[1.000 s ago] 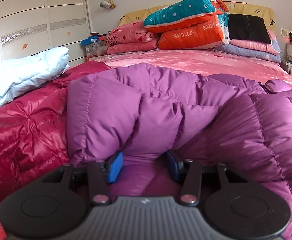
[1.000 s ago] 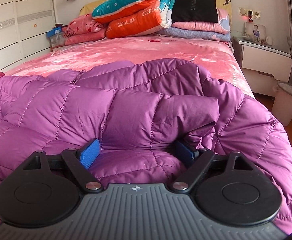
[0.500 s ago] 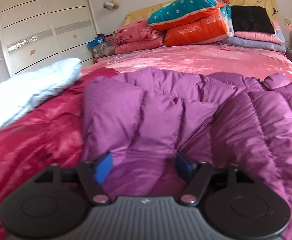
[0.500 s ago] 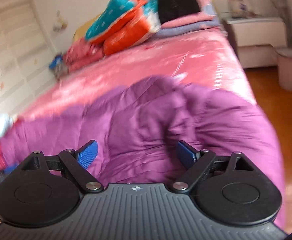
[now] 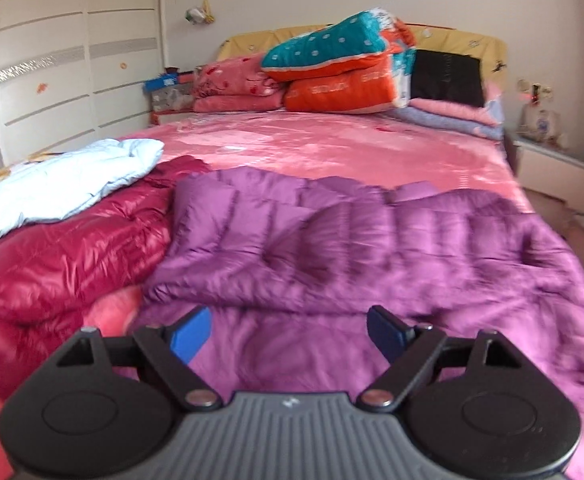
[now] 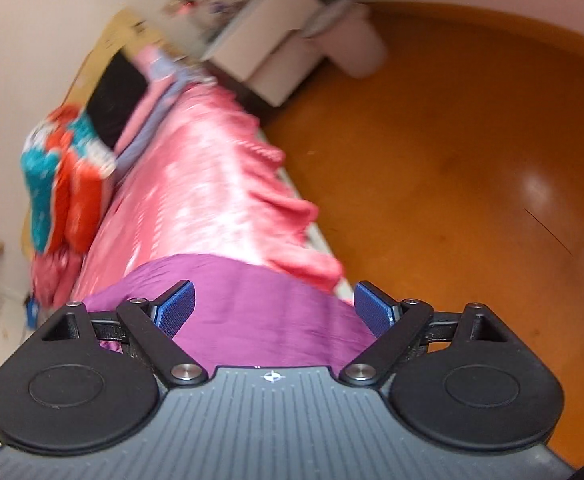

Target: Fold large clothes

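Now the pink bed (image 5: 332, 148) carries the purple down jacket (image 5: 372, 248) across its near end, one fold laid, beside a crimson down coat (image 5: 60, 256). Left gripper (image 5: 288, 332) hovers above the jacket, jaws opening with nothing between them; right gripper (image 6: 274, 312) is rolled sideways, jaws apart, empty. Best regrip at matching edges, fold evenly, then press the puff flat

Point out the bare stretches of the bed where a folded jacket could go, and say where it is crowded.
Free: the pink bedspread between the purple jacket and the stacked bedding at the headboard. Crowded: the near end, where the purple jacket, red jacket and pale blue garment lie side by side and overlapping. The orange floor beside the bed is bare.
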